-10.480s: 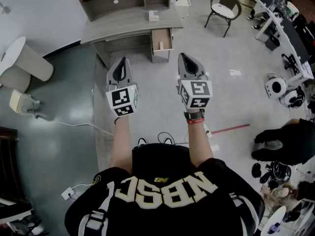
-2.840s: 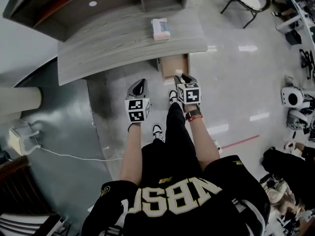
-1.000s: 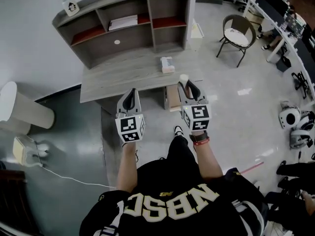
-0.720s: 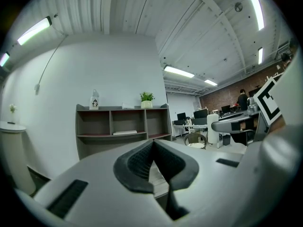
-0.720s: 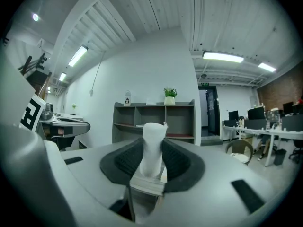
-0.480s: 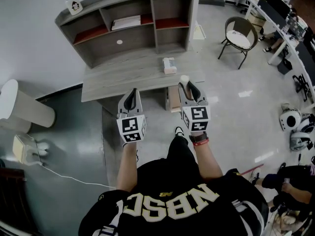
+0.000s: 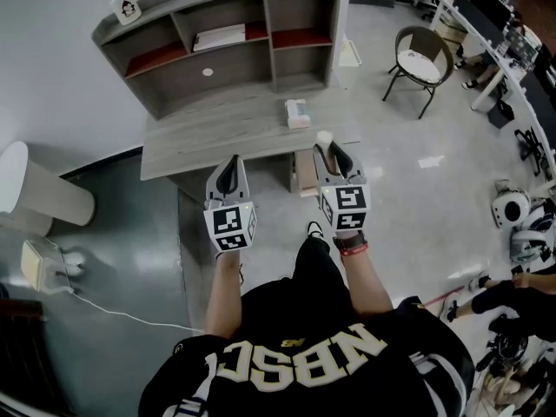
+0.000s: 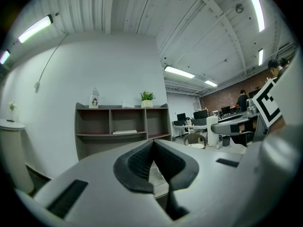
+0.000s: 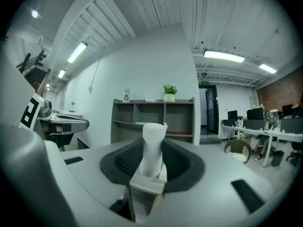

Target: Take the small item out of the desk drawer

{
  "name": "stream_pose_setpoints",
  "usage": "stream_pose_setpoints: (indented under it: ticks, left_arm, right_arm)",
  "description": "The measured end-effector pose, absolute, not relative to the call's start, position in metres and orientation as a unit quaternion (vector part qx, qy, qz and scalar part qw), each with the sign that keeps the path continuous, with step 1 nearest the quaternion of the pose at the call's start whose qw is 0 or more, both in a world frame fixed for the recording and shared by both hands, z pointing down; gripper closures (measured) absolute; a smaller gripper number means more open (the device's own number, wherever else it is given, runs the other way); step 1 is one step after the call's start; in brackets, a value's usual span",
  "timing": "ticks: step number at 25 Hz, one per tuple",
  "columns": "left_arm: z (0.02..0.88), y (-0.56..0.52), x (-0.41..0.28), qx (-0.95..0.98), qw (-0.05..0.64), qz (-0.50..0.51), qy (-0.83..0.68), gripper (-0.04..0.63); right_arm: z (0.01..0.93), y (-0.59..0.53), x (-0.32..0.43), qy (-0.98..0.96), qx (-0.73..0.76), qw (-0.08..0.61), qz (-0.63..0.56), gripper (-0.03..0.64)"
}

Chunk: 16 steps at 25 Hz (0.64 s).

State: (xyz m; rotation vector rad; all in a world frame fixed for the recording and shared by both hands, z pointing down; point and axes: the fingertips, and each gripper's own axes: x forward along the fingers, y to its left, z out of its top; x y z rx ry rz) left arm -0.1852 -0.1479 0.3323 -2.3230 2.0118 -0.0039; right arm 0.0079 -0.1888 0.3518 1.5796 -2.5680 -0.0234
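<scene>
The grey wooden desk stands in front of me, its drawer pulled open under the right end. My right gripper is held above the drawer, shut on a small white item that stands upright between the pads. In the left gripper view the jaws of my left gripper meet with nothing between them. That gripper hovers level with the right one, before the desk's front edge.
A small box lies on the desk top. An open shelf unit stands behind the desk. A chair is at the right, a white round stand at the left, a cable on the floor.
Ten seconds ago both grippers were empty, far from the desk. The right gripper then reached into the drawer and now holds the white item above it. Over the last second hardly anything moved.
</scene>
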Motion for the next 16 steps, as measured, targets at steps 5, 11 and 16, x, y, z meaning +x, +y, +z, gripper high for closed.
stream_pose_setpoints:
  ticks: [5, 11, 16]
  left_arm:
    - [0.336, -0.152, -0.187, -0.756, 0.032, -0.002, 0.653, 0.583]
    - [0.341, -0.162, -0.188, -0.758, 0.024, -0.001, 0.652, 0.581]
    - [0.346, -0.175, -0.182, -0.761, 0.019, 0.001, 0.649, 0.581]
  right_arm:
    - [0.357, -0.195, 0.009, -0.848, 0.525, 0.066, -0.005, 0.485]
    - [0.360, -0.203, 0.005, -0.851, 0.521, 0.070, 0.000, 0.485]
    - [0.365, -0.212, 0.005, -0.853, 0.517, 0.071, 0.001, 0.485]
